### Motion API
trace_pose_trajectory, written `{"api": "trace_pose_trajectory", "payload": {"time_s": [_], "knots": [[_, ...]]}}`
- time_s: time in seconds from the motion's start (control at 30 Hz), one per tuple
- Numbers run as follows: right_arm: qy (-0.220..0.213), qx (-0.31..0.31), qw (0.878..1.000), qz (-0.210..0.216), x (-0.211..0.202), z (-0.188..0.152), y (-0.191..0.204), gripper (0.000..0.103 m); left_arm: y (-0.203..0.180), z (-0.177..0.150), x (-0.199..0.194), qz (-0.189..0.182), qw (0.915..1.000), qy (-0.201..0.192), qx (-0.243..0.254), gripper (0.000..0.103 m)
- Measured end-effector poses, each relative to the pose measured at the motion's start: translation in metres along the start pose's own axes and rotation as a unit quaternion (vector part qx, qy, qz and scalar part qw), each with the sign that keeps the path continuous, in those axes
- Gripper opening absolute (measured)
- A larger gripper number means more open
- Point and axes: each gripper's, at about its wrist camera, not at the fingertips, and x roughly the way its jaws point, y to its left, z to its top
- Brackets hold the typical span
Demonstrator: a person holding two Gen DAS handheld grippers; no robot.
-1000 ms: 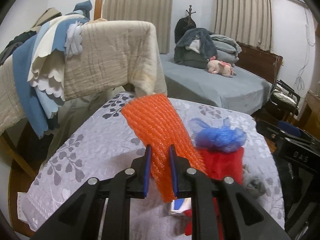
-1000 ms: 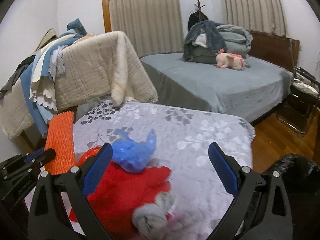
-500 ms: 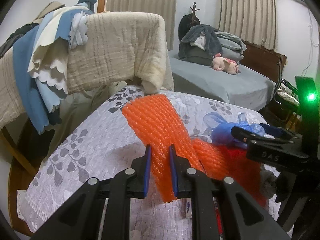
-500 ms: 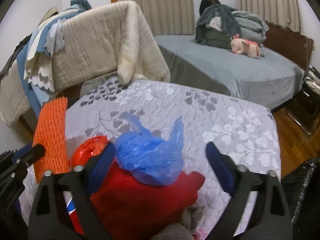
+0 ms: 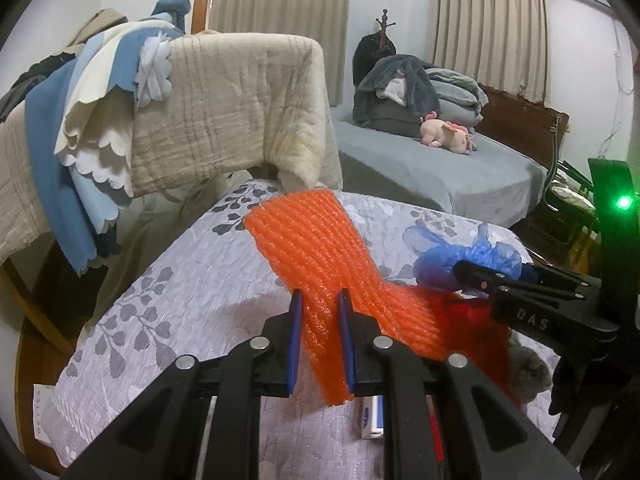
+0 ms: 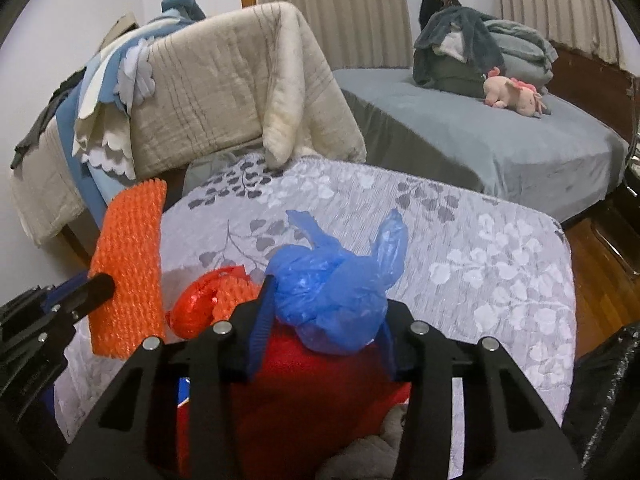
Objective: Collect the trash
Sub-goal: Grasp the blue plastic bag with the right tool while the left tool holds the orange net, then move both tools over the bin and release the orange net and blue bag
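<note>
The left gripper (image 5: 319, 340) is clamping its blue-padded jaws tight on the lower part of an orange foam net sleeve (image 5: 316, 256), and the sleeve is standing up from the jaws above the grey floral bedspread (image 5: 192, 292). The right gripper (image 6: 324, 328) is pressing narrowly on both sides of a crumpled blue plastic bag (image 6: 336, 288), so it seems to be gripping it, though the far finger is partly hidden behind the bag. This bag is lying on top of a red fabric piece (image 6: 320, 380), and beside it a shiny red foil wrapper (image 6: 198, 304) and a second piece of orange net are lying. A small white and blue carton (image 5: 372, 420) is partly showing under the left gripper.

In my judgement, the thin bag may be slipping out or tearing when it is lifted, because the film is soft and only a fold is caught. The jaws may also be catching the red fabric below and dragging it along.

The letters "DAS" are readable on the right gripper's arm in the left view. The print at the bedspread's corner is too small to read. Farther away, a beige quilt (image 6: 224, 92) is hanging over a rail, and a pink plush toy (image 6: 512, 94) is lying on the grey bed (image 6: 460, 148).
</note>
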Motion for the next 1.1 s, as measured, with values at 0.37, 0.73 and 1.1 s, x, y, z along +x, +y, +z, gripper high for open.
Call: {"api": "trace_pose_trajectory", "payload": {"time_s": [0.37, 0.73, 1.1], "knots": [[-0.043, 0.015, 0.999, -0.002, -0.047, 0.009, -0.012, 0.043, -0.024, 0.012, -0.018, -0.021, 0.9996, -0.014, 0.014, 0.017], [-0.076, 0.021, 0.997, -0.018, -0.105, 0.002, -0.027, 0.043, -0.062, 0.019, -0.038, -0.059, 0.9975, -0.025, 0.031, 0.017], [-0.097, 0.044, 0.993, -0.052, -0.164, -0.014, -0.06, 0.043, -0.11, 0.019, -0.059, -0.1, 0.9929, -0.032, 0.055, 0.017]]}}
